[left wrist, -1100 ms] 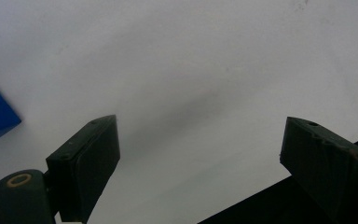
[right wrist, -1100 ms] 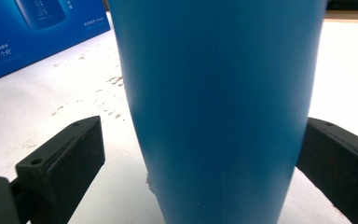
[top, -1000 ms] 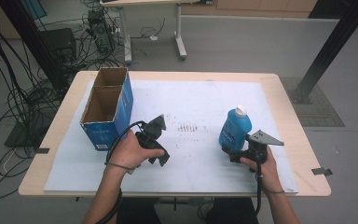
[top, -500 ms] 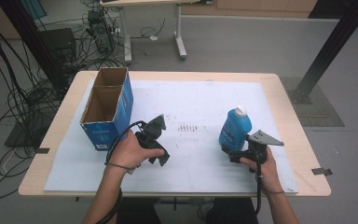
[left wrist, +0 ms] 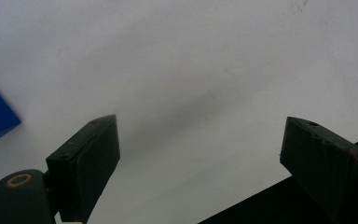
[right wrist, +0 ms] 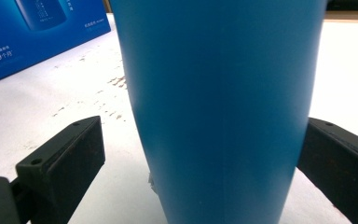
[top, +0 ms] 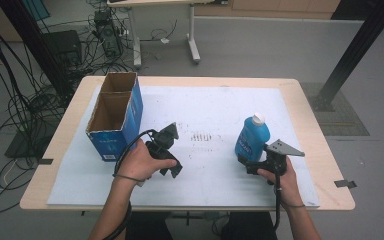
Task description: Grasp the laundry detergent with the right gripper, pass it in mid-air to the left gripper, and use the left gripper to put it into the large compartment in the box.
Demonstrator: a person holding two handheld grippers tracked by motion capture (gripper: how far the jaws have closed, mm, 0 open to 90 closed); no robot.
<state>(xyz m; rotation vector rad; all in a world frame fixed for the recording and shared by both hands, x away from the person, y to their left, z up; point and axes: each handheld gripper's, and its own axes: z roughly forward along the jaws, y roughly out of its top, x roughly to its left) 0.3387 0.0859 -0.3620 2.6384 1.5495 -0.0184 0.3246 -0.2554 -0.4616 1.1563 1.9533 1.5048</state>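
Bottle (top: 252, 136) stands upright at the right of the white sheet (top: 205, 105) on the tabletop (top: 310, 120), so we take it as the thing to be picked up.

From the left: the box (top: 115, 117) sits at the sheet's left edge, its top open and split into two compartments. We see only bare cardboard inside, though the near walls hide part of each floor; it looks ready to receive the bottle.

Next, our left gripper (left wrist: 198, 140) rests low over the bare sheet, fingers (left wrist: 86, 163) spread wide with nothing between them, as if kept out of the way.

Our right gripper (right wrist: 200, 158) faces the bottle's base, a finger on either side. The left one stands clear of it; the right one's contact we cannot tell.
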